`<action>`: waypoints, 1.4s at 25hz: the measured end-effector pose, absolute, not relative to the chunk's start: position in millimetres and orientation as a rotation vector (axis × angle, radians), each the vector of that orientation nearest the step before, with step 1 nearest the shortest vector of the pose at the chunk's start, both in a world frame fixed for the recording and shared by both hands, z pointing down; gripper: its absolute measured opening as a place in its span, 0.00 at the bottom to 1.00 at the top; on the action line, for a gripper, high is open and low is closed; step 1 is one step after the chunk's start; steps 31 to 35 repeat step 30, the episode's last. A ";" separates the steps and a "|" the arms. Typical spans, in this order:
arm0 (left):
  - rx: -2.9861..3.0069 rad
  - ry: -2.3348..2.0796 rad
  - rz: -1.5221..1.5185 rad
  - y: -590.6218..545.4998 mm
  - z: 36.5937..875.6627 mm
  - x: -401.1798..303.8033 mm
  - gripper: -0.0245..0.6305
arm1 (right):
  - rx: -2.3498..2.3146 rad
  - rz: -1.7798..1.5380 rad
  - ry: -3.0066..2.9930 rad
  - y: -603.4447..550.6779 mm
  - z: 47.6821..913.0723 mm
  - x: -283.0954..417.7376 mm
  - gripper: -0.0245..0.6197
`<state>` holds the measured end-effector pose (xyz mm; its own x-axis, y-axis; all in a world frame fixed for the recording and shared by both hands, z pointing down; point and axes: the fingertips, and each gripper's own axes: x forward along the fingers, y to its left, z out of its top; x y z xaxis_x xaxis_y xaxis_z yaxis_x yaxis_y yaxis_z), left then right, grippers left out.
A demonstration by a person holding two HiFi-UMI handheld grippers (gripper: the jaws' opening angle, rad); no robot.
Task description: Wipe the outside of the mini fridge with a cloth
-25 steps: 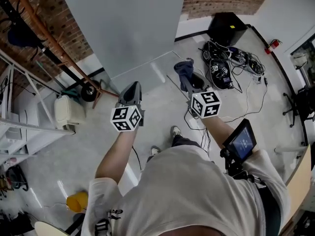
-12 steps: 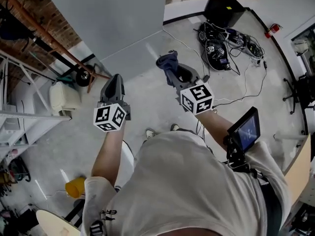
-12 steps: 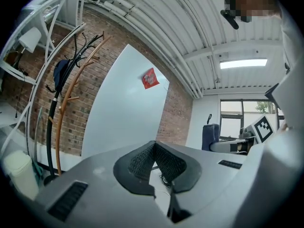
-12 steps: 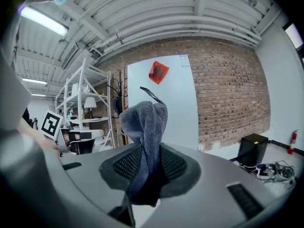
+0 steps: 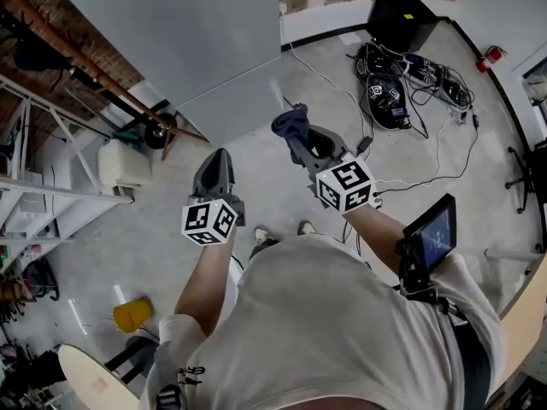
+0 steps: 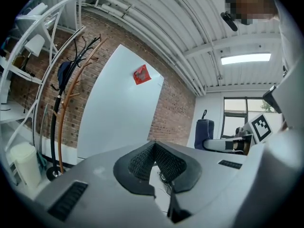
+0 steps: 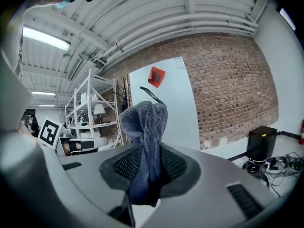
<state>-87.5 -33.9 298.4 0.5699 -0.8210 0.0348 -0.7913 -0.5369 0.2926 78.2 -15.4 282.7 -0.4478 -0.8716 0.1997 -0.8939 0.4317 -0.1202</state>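
Two grippers were short of the fridge [image 5: 171, 32]: right gripper [image 5: 303, 140] clamped on the cloth [image 5: 287, 120], left gripper [image 5: 217, 156] closed on nothing; approach step, next probably needed cloth pressed onto its face.

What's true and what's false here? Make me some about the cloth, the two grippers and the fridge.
1. The right gripper holds a blue cloth. True.
2. The left gripper holds a sponge. False: its fingers are shut on nothing.
3. The cloth is rubbing the fridge. False: it is up in the air, apart from the fridge.
4. A red sticker is on the fridge. True.
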 end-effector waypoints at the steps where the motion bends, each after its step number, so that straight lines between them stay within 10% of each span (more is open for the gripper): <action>1: 2.528 -1.336 -0.150 -30.8 298.9 -83.8 0.04 | 1.582 0.323 -2.573 -12.8 283.1 81.2 0.20; 35: 2.511 -1.333 -0.178 -31.0 306.6 -7.9 0.04 | 1.498 0.301 -2.628 -2.2 291.5 124.1 0.20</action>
